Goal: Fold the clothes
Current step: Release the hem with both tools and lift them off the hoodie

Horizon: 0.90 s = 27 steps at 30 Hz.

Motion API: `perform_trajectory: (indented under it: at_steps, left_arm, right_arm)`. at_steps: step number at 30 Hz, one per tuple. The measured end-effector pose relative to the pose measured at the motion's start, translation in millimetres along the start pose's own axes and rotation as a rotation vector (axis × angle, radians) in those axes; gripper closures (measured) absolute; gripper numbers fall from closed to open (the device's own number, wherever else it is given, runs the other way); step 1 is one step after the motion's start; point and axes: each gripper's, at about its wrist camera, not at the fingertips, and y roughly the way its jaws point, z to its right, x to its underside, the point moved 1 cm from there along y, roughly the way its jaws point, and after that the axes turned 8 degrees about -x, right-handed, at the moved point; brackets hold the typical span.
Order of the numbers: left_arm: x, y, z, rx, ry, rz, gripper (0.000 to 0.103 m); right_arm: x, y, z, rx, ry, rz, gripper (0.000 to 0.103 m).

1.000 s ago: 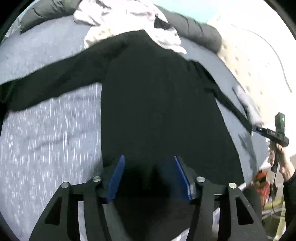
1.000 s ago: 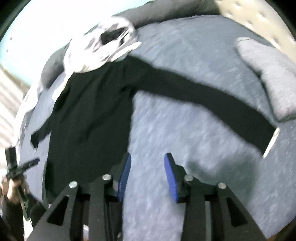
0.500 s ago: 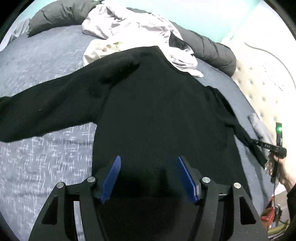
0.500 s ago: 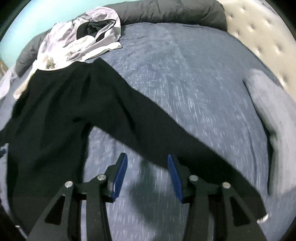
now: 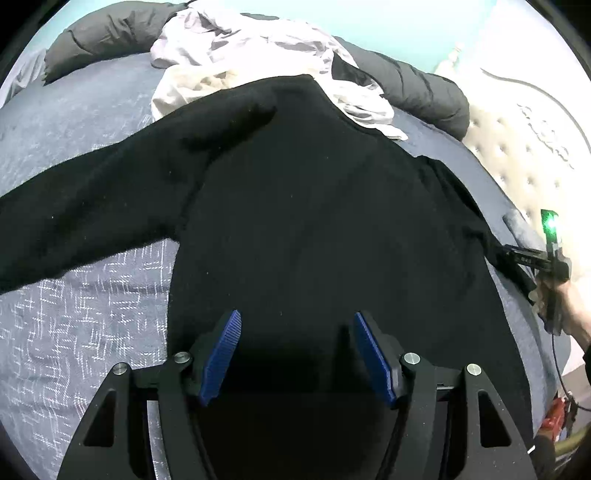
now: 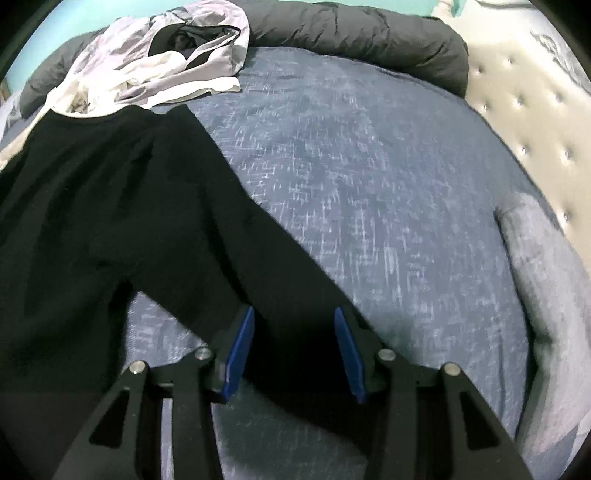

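A black long-sleeved sweater (image 5: 303, 206) lies spread flat on the blue-grey bed, both sleeves stretched out. My left gripper (image 5: 295, 332) is open and hovers over the sweater's lower body near the hem. My right gripper (image 6: 293, 328) is open with its blue pads on either side of the sweater's right sleeve (image 6: 258, 251). The right gripper also shows in the left wrist view (image 5: 532, 258), at the end of that sleeve.
A heap of white and lilac clothes (image 5: 258, 48) lies beyond the collar, also in the right wrist view (image 6: 159, 66). A dark grey duvet roll (image 6: 351, 33) runs along the far edge. A cream tufted headboard (image 6: 524, 103) and a grey pillow (image 6: 546, 266) are to the right.
My right gripper has moved in over the right sleeve, which now lies between its pads. My left gripper has lowered closer to the sweater's body. Both stay open.
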Motion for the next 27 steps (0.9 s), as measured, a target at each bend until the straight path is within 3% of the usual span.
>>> perform_trajectory:
  at_steps: [4,7,10,21,24,27]
  left_arm:
    - [1.1,1.1,1.4,-0.006,0.013,0.003,0.036]
    - [1.5,3.0,3.1,-0.017,0.03,0.002,0.036]
    - [1.2,3.7,3.3,-0.021,0.037,0.002,0.036]
    - [0.7,7.5,4.7,-0.032,0.051,-0.002,0.036]
    - [0.9,8.3,5.0,-0.034,0.054,-0.004,0.036]
    - [0.6,7.8,5.9,-0.034,0.056,-0.003,0.035]
  right_arm:
    - [-7.3,9.4,-0.1,0.051,-0.04,-0.015,0.057]
    - [-9.9,13.0,2.1,0.074,-0.042,-0.009,0.066]
    - [-16.2,13.1,12.5,0.105,-0.012,0.004,0.07]
    - [-45.6,8.3,72.0,0.205,0.163,0.031,0.07]
    - [-39.4,-13.8,92.0,0.15,0.267,0.084,0.07]
    - [-29.3,-37.3,95.8,-0.007,0.312,0.17,0.07]
